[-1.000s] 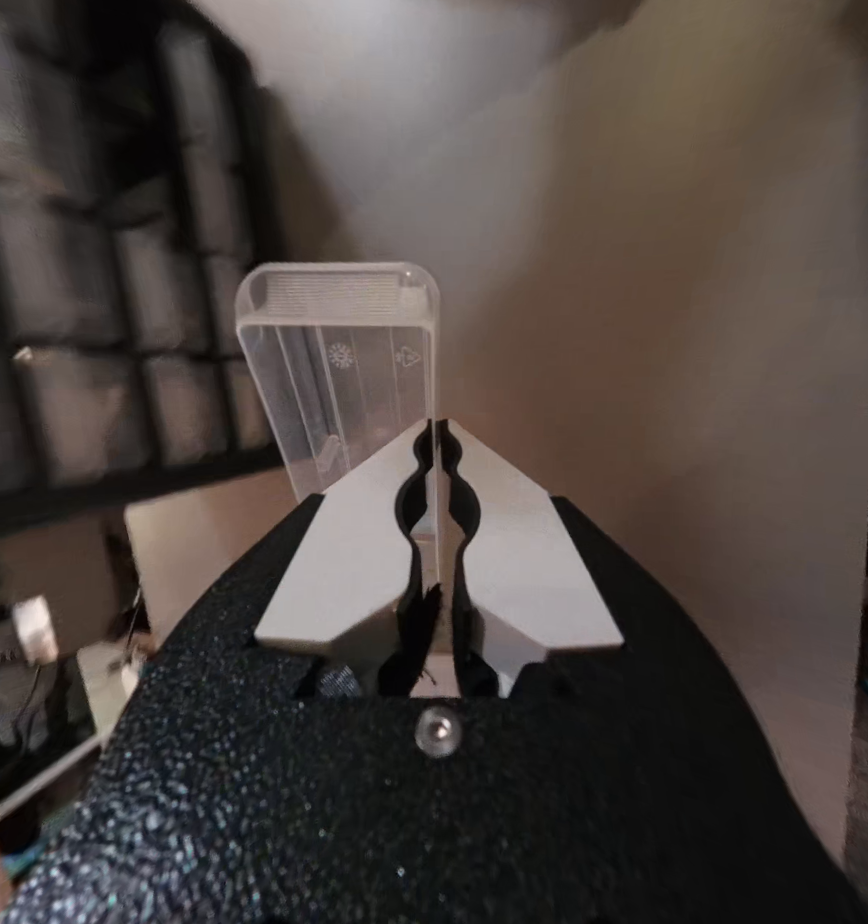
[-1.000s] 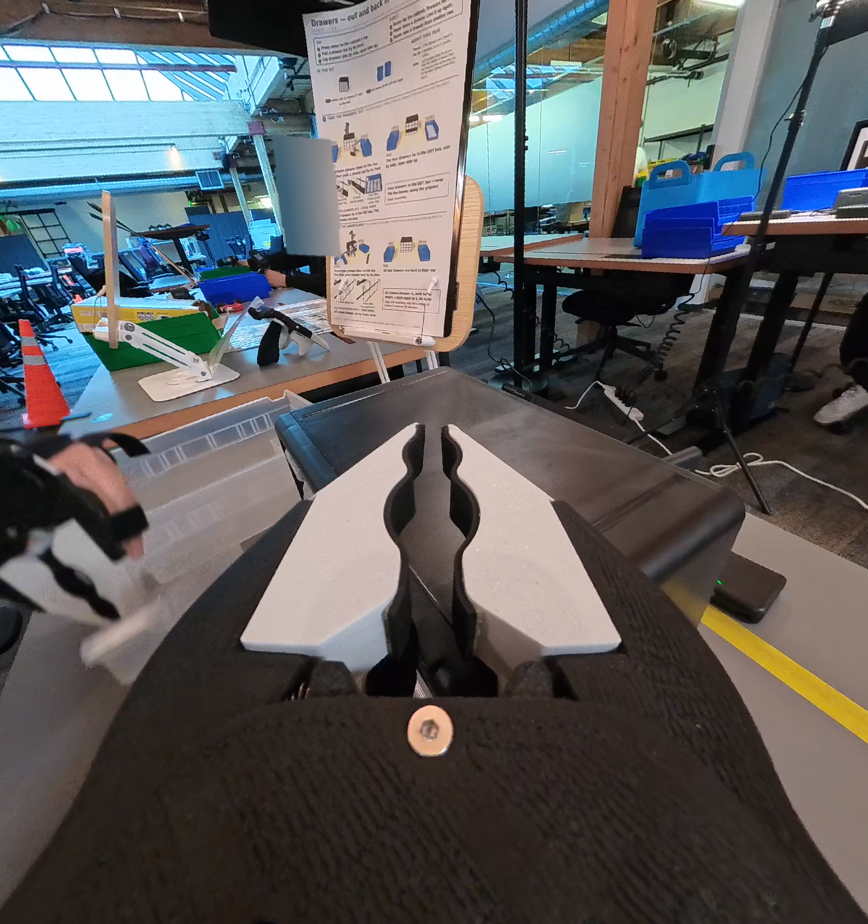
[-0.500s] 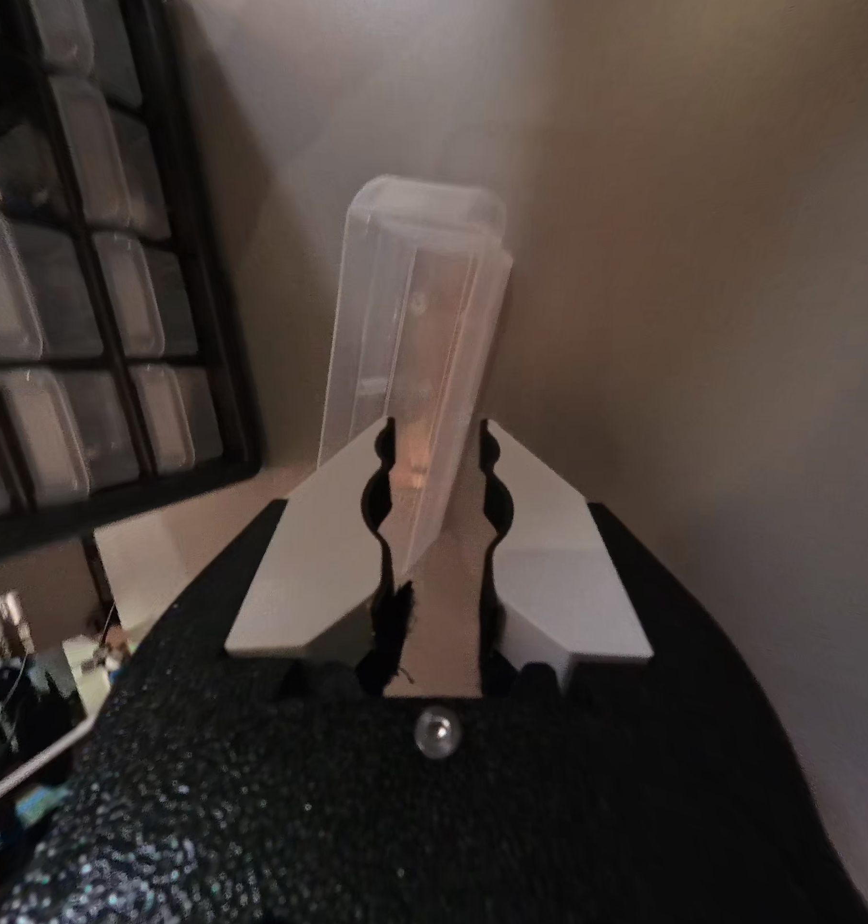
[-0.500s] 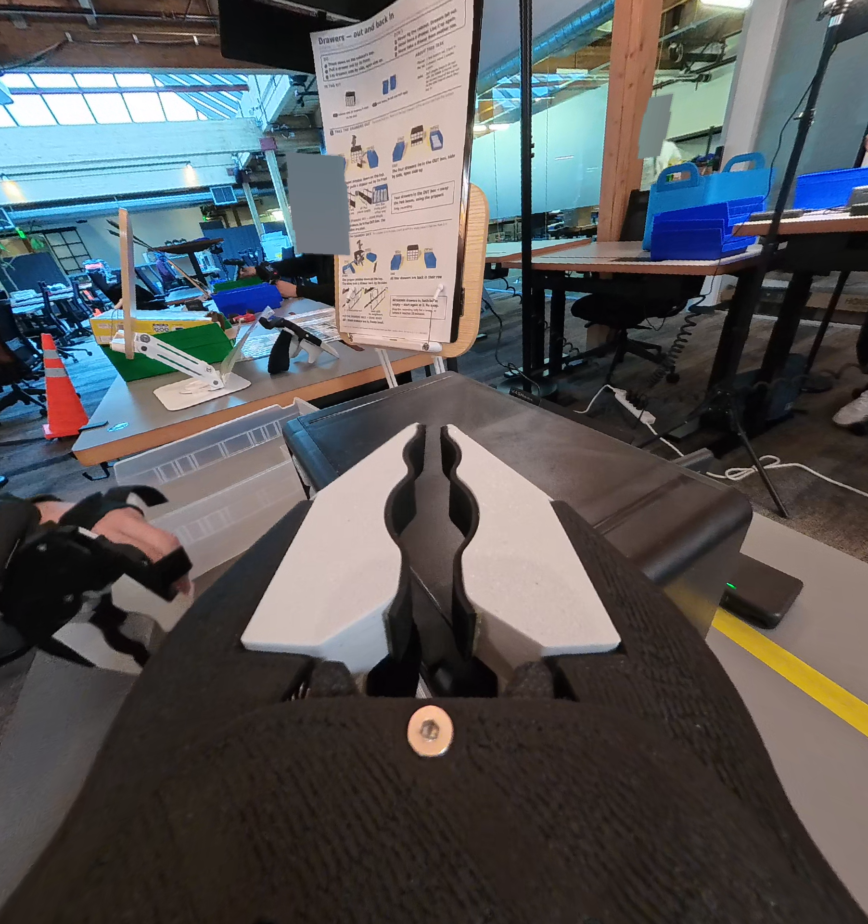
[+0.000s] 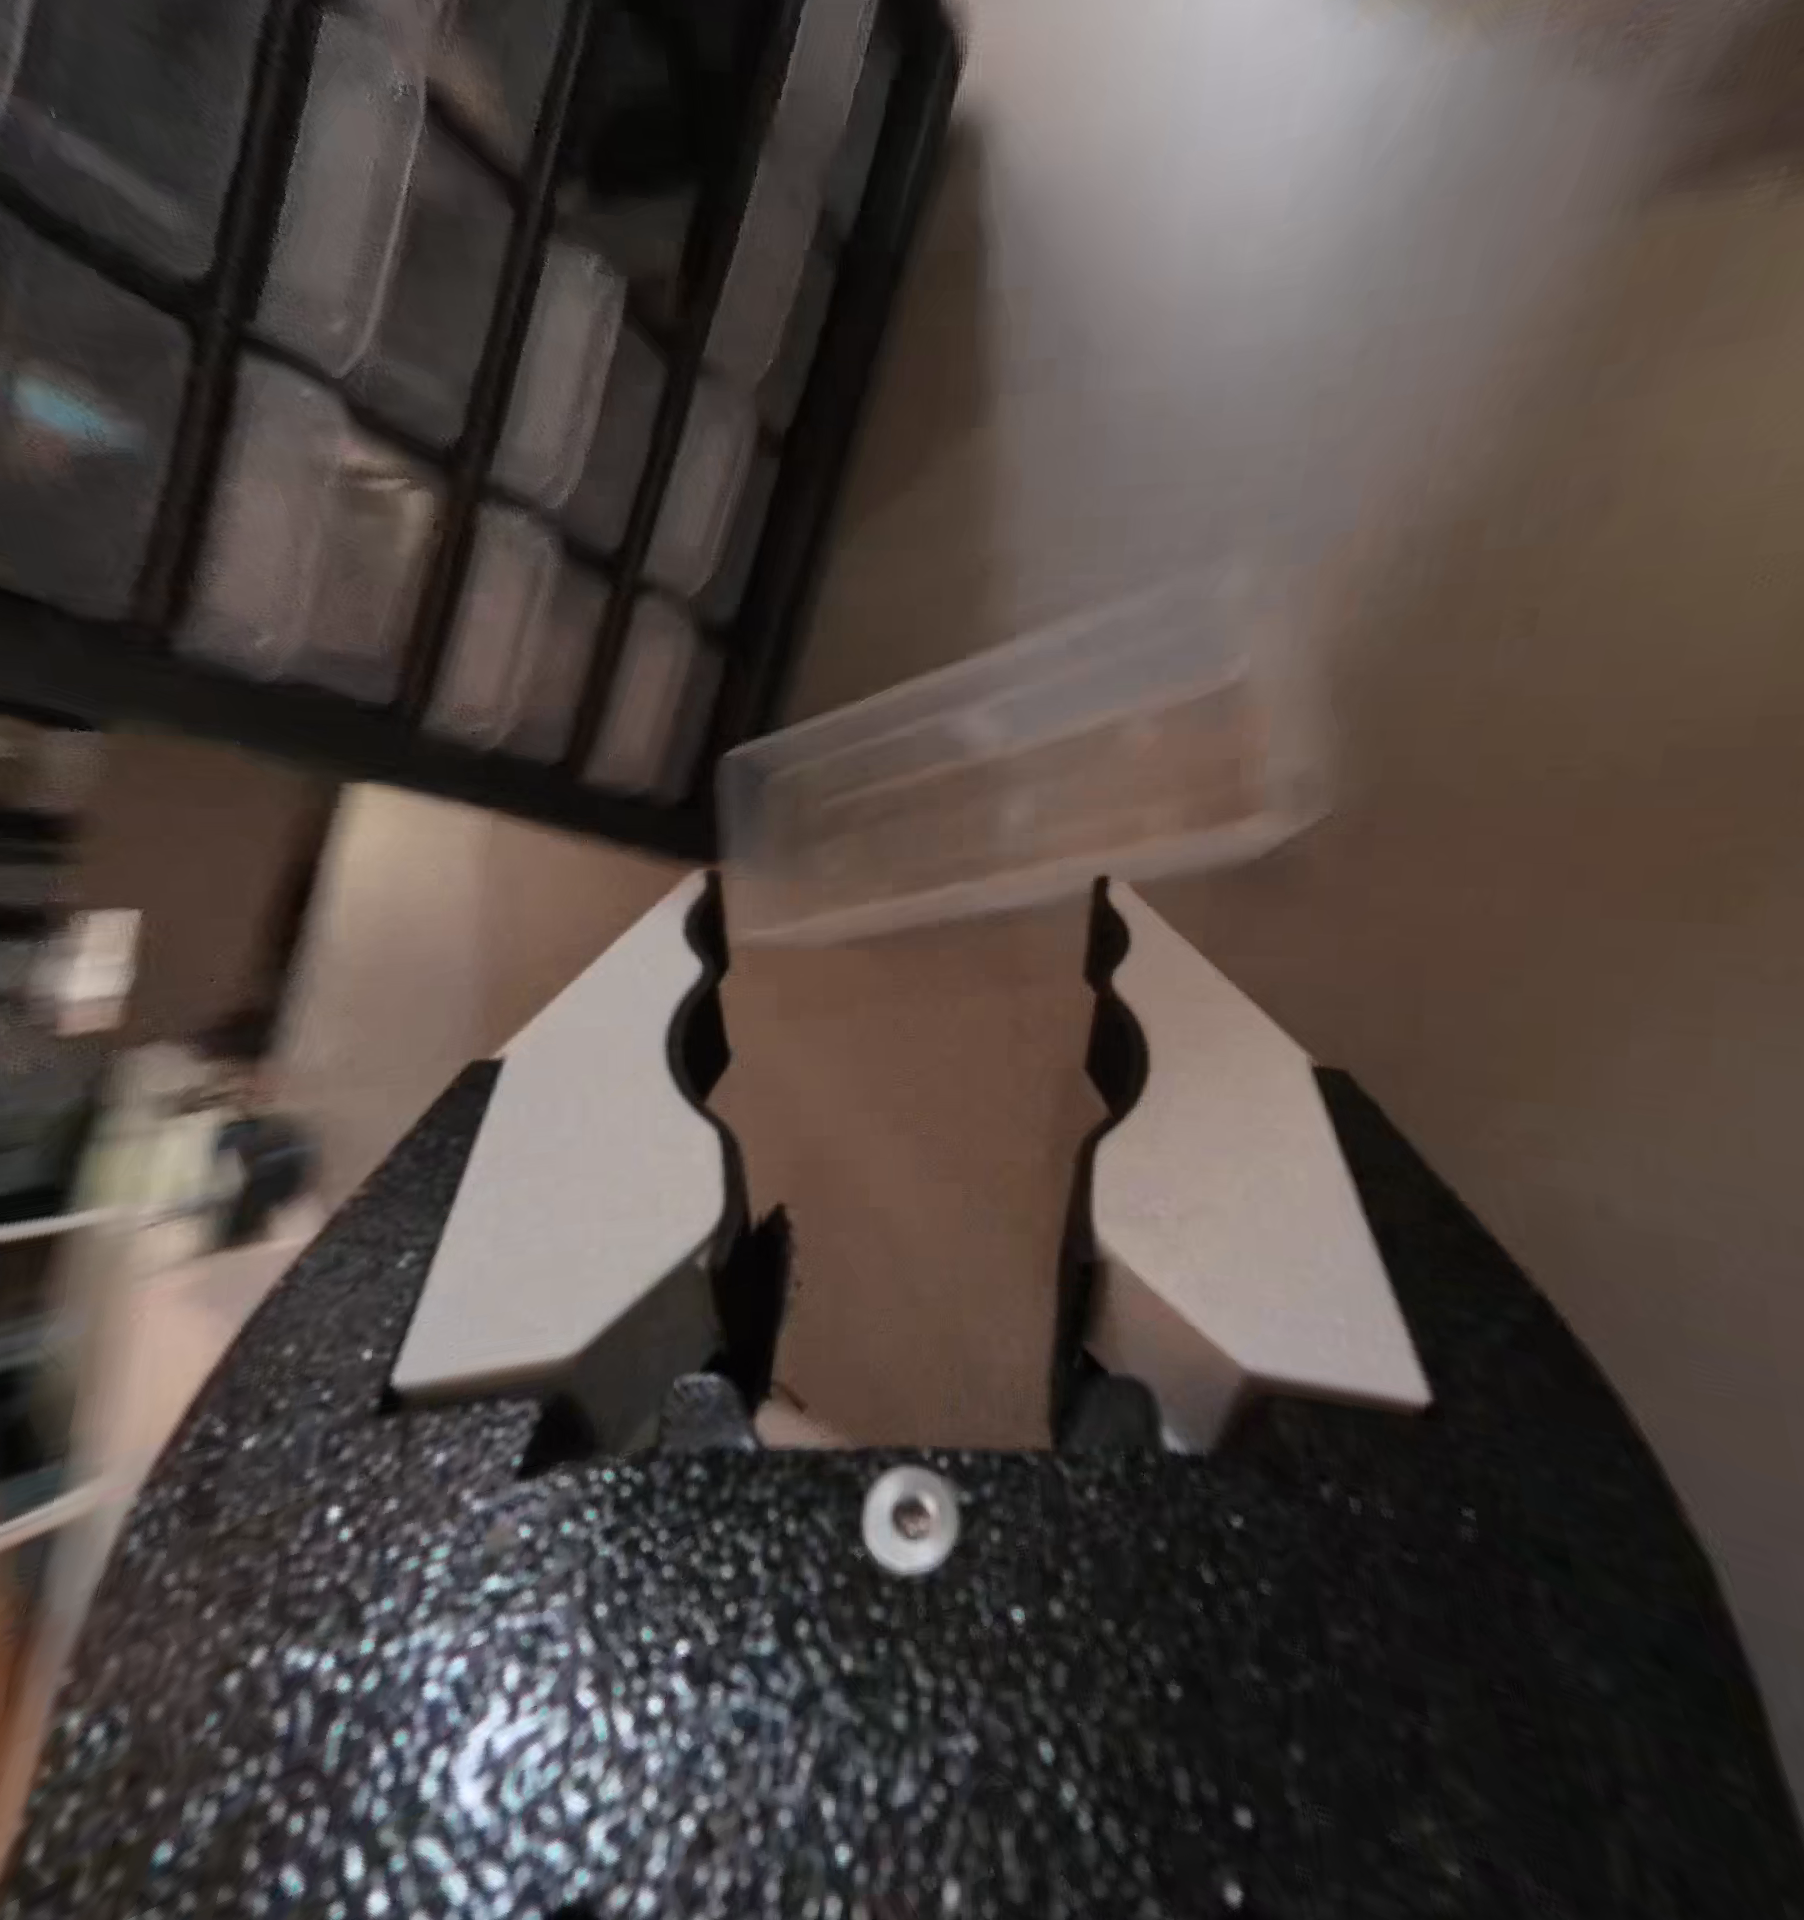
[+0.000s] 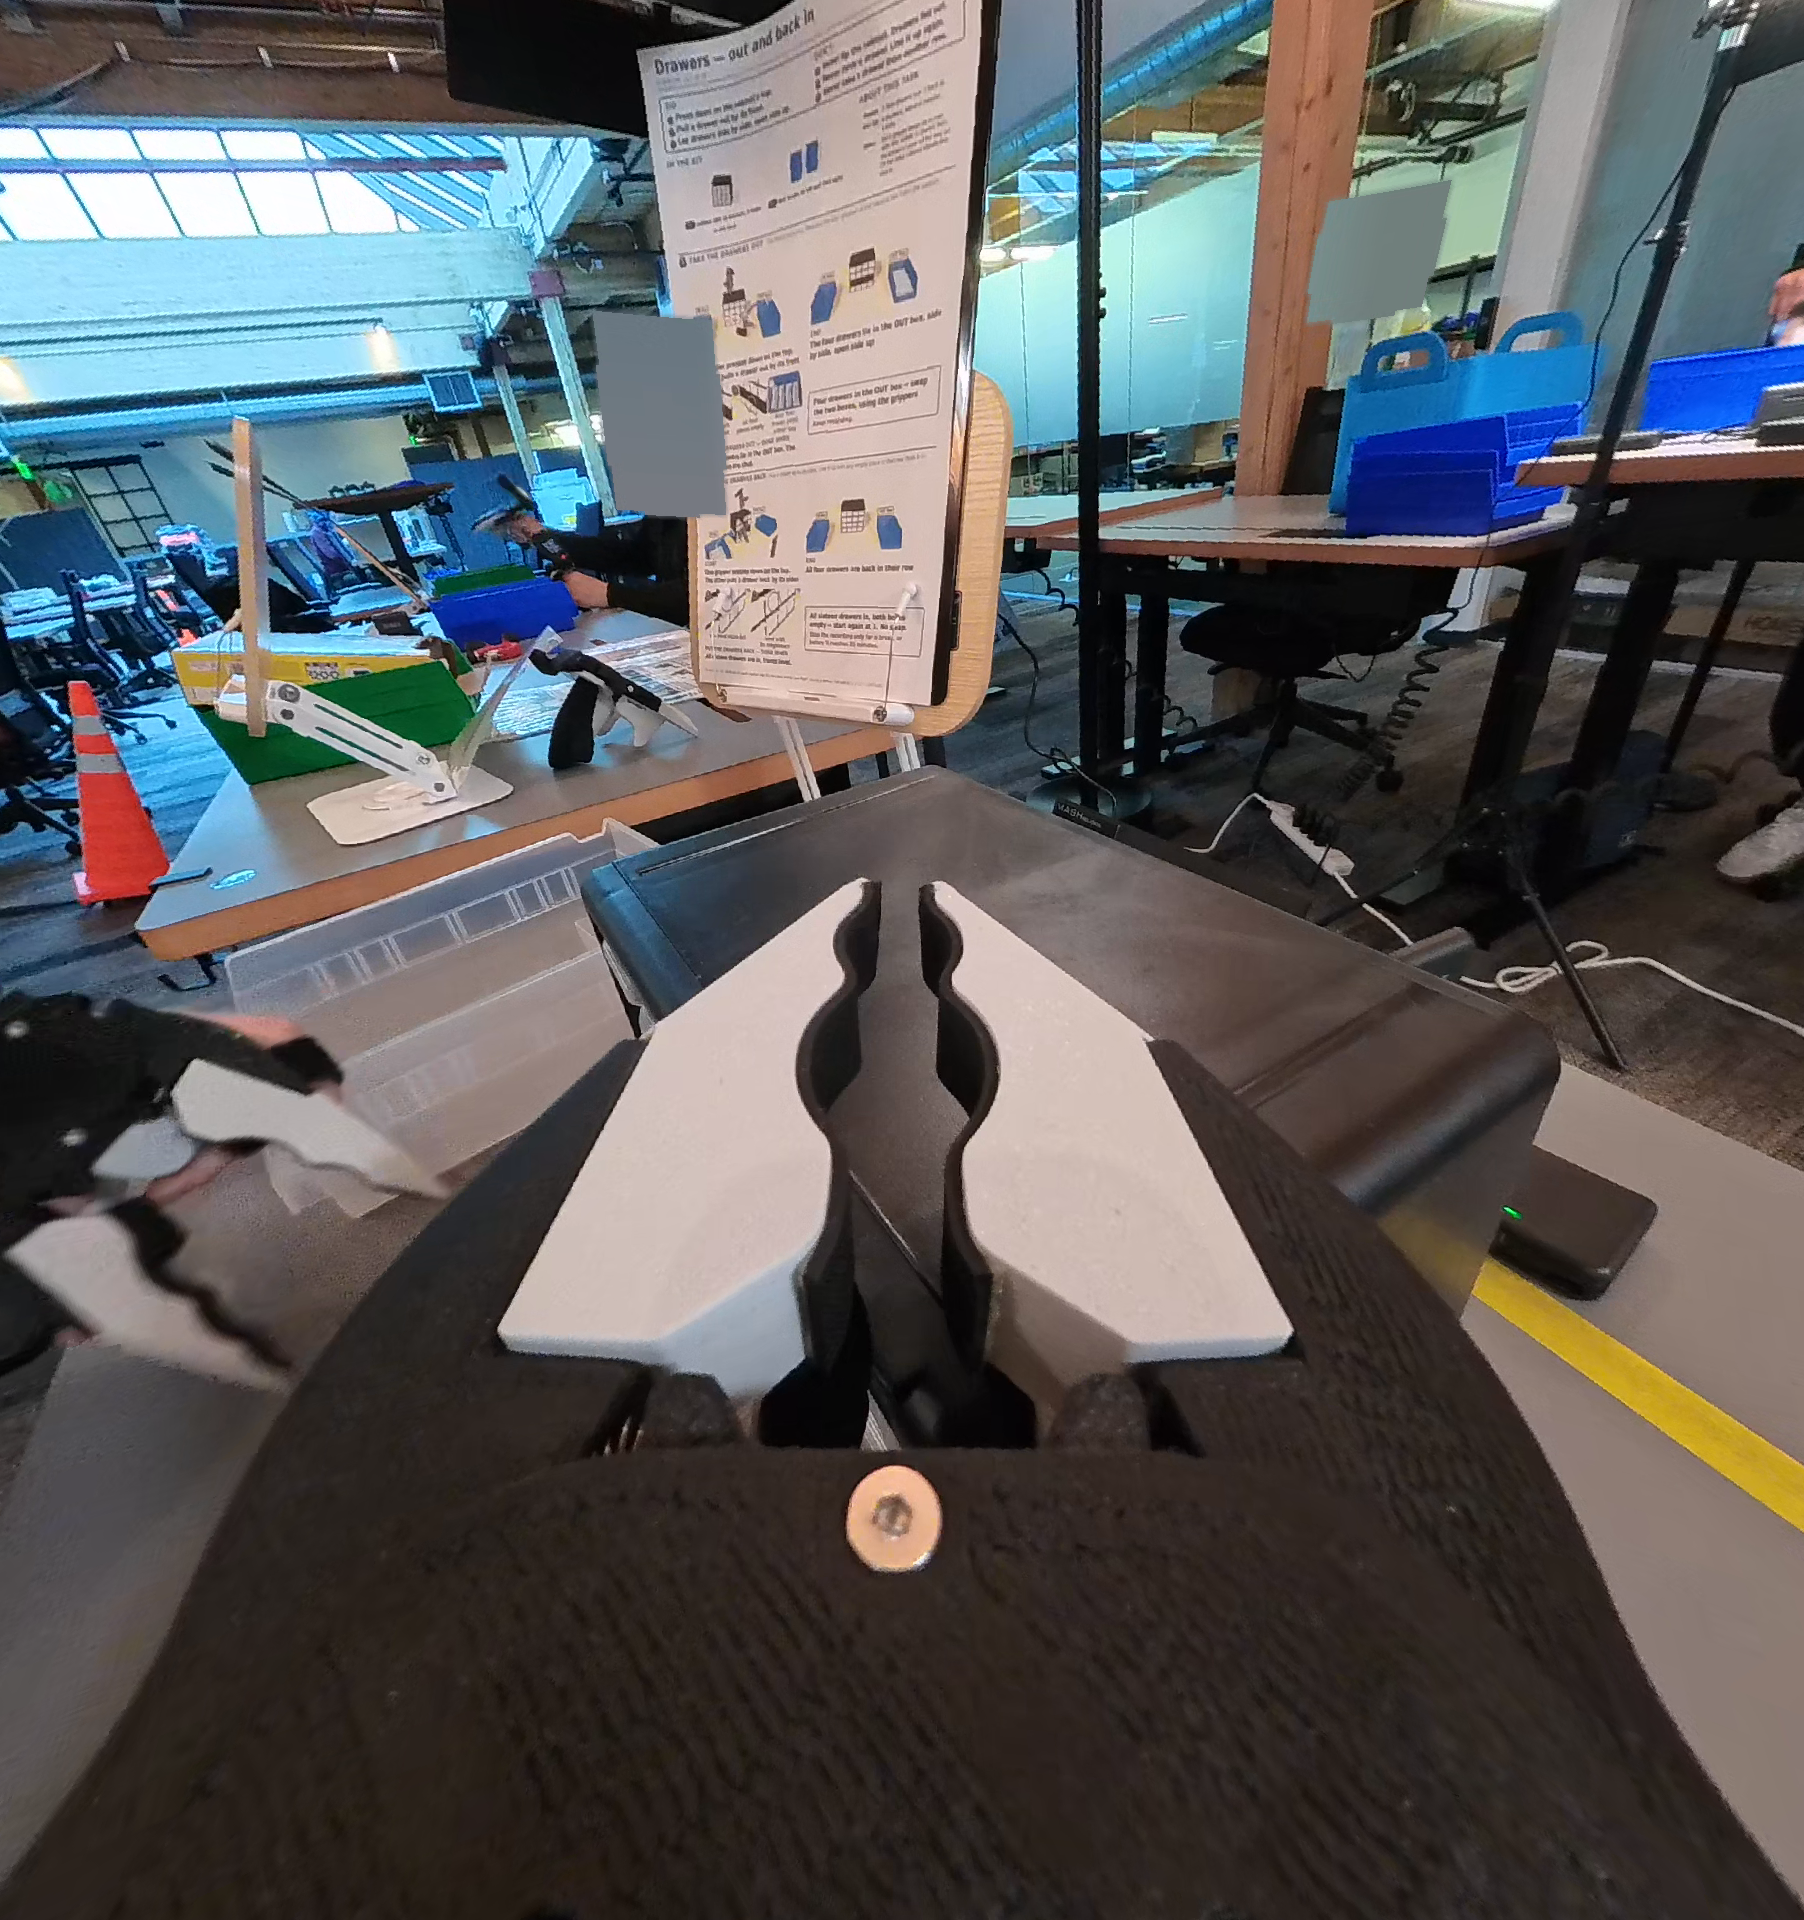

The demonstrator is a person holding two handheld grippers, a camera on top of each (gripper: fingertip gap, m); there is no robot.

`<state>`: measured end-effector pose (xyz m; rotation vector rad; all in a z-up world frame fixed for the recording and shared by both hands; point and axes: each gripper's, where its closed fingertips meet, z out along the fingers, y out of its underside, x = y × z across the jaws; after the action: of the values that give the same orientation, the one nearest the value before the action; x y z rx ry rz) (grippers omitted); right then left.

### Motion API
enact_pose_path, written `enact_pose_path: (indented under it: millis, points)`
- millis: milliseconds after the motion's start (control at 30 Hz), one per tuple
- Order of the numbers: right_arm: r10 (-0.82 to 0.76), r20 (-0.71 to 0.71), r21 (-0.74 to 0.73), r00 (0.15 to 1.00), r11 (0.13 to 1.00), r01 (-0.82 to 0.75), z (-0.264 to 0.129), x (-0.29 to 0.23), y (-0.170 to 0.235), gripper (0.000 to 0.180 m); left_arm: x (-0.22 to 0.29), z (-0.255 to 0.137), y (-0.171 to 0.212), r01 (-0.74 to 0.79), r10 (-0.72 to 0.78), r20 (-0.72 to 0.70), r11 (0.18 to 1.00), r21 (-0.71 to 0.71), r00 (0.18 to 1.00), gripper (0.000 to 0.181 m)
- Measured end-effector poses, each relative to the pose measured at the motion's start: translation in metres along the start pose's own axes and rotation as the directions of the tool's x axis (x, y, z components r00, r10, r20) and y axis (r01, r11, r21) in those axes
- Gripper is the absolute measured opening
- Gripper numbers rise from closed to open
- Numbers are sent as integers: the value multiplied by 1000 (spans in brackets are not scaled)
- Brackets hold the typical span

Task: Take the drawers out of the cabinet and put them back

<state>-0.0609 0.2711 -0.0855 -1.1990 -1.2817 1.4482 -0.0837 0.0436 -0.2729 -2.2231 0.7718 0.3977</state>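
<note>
Left gripper (image 5: pixel 903 894): fingers spread wide apart, nothing pinched between them.
Clear drawer (image 5: pixel 1012 790): a small see-through plastic drawer lying just past the left gripper's fingertips, blurred by motion. It spans the gap between the tips, and its near left corner sits right at the left fingertip; whether it touches cannot be told.
Drawer's long axis: crosswise to the fingers, running from lower left to upper right in the left wrist view, the right end higher and reaching beyond the right fingertip.
Drawer's resting place: it appears against a plain beige surface (image 5: pixel 1500 1039); whether it rests on that surface or is in the air cannot be told.
Cabinet (image 5: pixel 410 343): black frame with a grid of translucent drawers, up and to the left of the loose drawer, its lower corner near the drawer's left end.
Right gripper (image 6: pixel 900 904): fingers nearly closed with a narrow slit between them, holding nothing, poised over the cabinet's dark top (image 6: pixel 1137 935).
Clear bin (image 6: pixel 430 977): beside the cabinet, on its left in the right wrist view.
</note>
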Motion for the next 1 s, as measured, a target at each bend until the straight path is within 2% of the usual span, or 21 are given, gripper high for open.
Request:
enact_pose_path:
  millis: [67, 100, 167, 200, 233, 333, 467, 633, 700, 867, 1000]
  points:
    - [2, 2, 2, 1000, 1000, -2, 0, 0, 0, 6, 27, -5, -25, 128, -115, -123, 987, 99, 986, 66]
    - [3, 2, 3, 1000, 1000, -3, 0, 0, 0, 6, 33, -1, -30, 125, -116, -106, 988, 89, 988, 67]
    - [3, 2, 3, 1000, 1000, -3, 0, 0, 0, 6, 32, 13, -18, 30, -28, 46, 998, -60, 999, 70]
    - [2, 2, 2, 1000, 1000, -2, 0, 0, 0, 6, 35, 20, -12, -16, 26, 84, 992, -125, 996, 71]
    - [1, 0, 1, 1000, 1000, -1, 0, 0, 0, 6, 43, 27, -14, -22, 32, 73, 991, -133, 997, 73]
    - [-3, -3, -3, 1000, 1000, 3, 0, 0, 0, 7, 63, 44, -13, -25, 31, 35, 987, -161, 999, 57]
    - [-2, -2, -3, 1000, 1000, 2, 0, 0, 0, 7, 51, 46, -4, -111, 151, 150, 963, -245, 977, 25]
    - [0, 1, 0, 1000, 1000, 0, 0, -1, 0, 7, 54, 40, 0, -164, 200, 109, 946, -279, 974, 16]
    - [0, 1, 0, 1000, 1000, 0, 0, 0, 0, 7, 54, 34, -15, -207, 235, 102, 951, -229, 967, 16]
    - [2, 1, 0, 1000, 1000, -2, 0, 0, 0, 7, 43, 14, -81, -274, 275, 146, 961, -27, 950, 16]
    - [2, 2, 1, 1000, 1000, -2, 0, 0, 0, 7, 65, 27, -117, -313, 312, 30, 947, 66, 950, 16]
